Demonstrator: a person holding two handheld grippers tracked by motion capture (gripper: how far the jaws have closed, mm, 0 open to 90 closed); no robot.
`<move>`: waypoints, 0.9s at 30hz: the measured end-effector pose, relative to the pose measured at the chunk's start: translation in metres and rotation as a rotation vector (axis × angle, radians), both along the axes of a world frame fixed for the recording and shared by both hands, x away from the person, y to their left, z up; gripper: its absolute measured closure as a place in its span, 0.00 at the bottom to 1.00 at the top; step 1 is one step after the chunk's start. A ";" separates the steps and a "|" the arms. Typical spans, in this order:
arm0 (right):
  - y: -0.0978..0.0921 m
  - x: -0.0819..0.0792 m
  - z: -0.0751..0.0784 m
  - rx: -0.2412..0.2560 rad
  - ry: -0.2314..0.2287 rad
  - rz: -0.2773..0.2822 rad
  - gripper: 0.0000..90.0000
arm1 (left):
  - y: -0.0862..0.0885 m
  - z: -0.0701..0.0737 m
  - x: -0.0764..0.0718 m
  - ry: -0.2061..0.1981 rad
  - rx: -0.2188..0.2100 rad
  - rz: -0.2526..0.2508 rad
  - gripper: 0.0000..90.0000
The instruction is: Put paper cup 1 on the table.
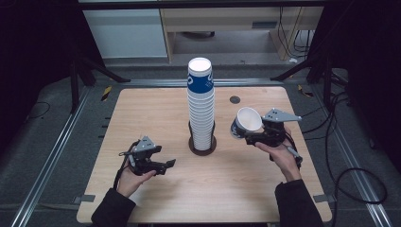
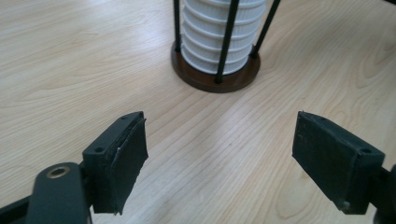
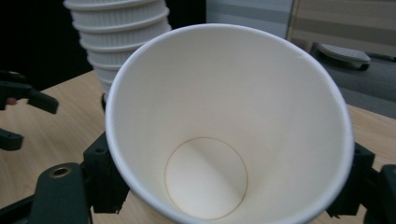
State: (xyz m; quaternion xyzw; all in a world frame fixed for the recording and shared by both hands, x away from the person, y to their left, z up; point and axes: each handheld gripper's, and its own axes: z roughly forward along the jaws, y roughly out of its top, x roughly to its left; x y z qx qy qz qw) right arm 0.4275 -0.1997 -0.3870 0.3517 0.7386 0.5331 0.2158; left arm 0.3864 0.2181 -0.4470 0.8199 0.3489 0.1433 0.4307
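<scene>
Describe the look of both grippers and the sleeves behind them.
Both the left gripper and the right gripper are black, with two blocky flat-padded jaws, and each carries a grey three-cornered plate on top. A black cable trails from each. The person's sleeves are dark, reaching the wrists.

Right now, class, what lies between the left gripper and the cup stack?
Only bare wooden table. The left gripper view shows it best: the left gripper, fingers open, faces the cup stack in its holder, nothing in between.
</scene>
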 end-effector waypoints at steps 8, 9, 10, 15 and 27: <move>-0.013 0.016 -0.006 -0.068 0.016 -0.129 0.22 | 0.015 -0.003 -0.002 0.004 0.001 0.073 0.19; -0.015 0.018 -0.008 -0.070 0.021 -0.138 0.22 | 0.016 -0.004 -0.001 0.006 0.010 0.078 0.19; -0.016 0.020 -0.010 -0.079 0.032 -0.147 0.22 | 0.017 -0.007 -0.001 0.009 0.007 0.078 0.19; -0.022 0.030 -0.017 -0.101 0.036 -0.187 0.22 | 0.018 -0.011 0.003 0.030 0.033 0.067 0.19; -0.037 0.045 -0.043 -0.172 0.141 -0.253 0.22 | 0.019 0.001 0.000 0.001 0.016 0.061 0.19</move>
